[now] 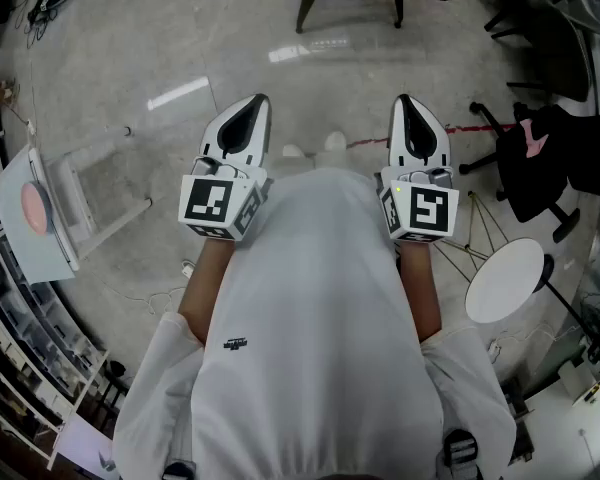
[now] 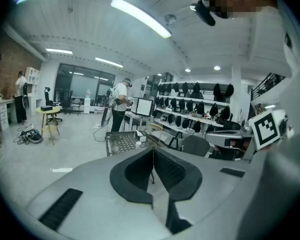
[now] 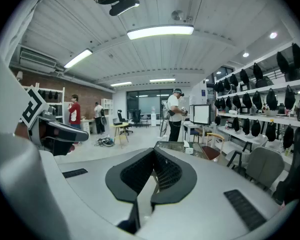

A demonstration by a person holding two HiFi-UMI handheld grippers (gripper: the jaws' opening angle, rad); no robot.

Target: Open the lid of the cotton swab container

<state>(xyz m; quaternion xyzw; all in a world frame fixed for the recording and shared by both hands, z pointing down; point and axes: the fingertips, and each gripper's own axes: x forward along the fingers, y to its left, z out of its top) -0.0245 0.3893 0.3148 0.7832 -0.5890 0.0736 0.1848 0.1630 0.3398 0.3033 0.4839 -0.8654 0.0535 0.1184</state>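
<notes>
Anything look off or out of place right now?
Nothing spilled or damaged. Oddly, the left gripper and right gripper are held at the person's white shirt, jaws shut and empty, pointing into the room; no cotton swab container shows in any view.

No print can be read (the shirt's small logo (image 1: 235, 344) is too blurred).

White round stool (image 1: 507, 280) near black chair (image 1: 545, 163); grey floor (image 1: 130, 58).

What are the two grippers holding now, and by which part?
Nothing is held. The left gripper and the right gripper both have their jaws closed together, with nothing between them.
</notes>
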